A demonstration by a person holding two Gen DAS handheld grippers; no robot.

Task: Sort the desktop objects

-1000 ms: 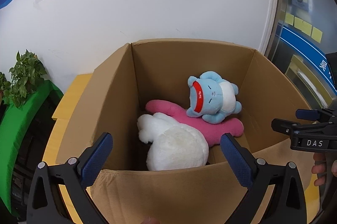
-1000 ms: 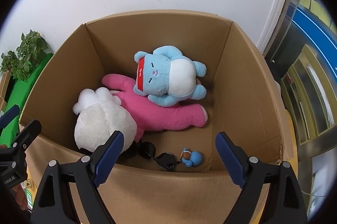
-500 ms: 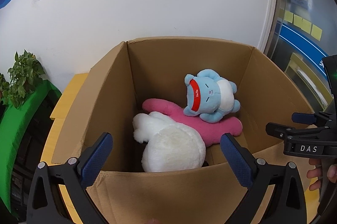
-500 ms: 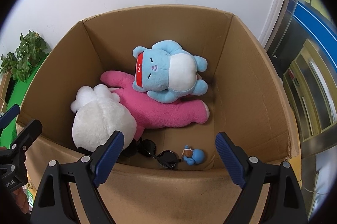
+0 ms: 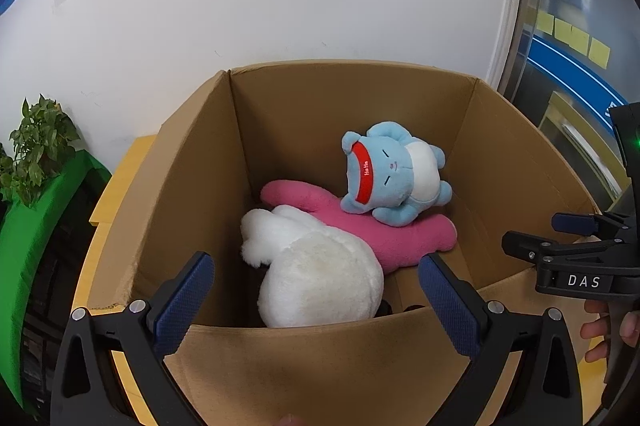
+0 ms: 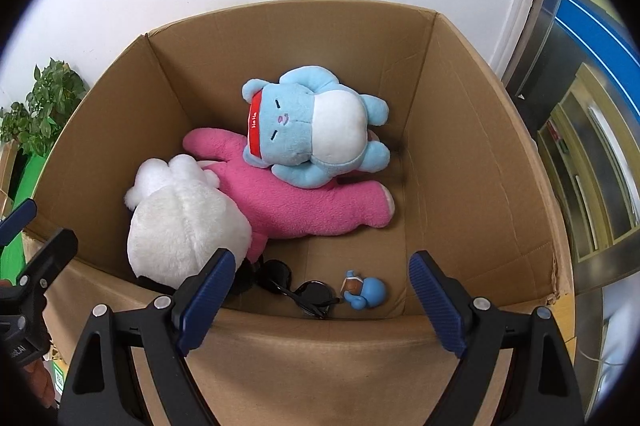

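Both tools hover over the near rim of the cardboard box (image 6: 480, 153), holding nothing. The left tool (image 5: 316, 300) and the right tool (image 6: 320, 296) have fingers wide apart. Ahead of them lie the blue plush (image 6: 316, 133), pink plush (image 6: 304, 201) and white plush (image 6: 184, 222); sunglasses (image 6: 304, 290) and a small blue figure (image 6: 366, 292) lie just before the right tool.

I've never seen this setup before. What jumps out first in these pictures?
A big open cardboard box holds three soft toys: a blue plush lying on a pink plush, with a fluffy white plush at the left. On the box floor near the front lie black sunglasses and a small blue figurine.
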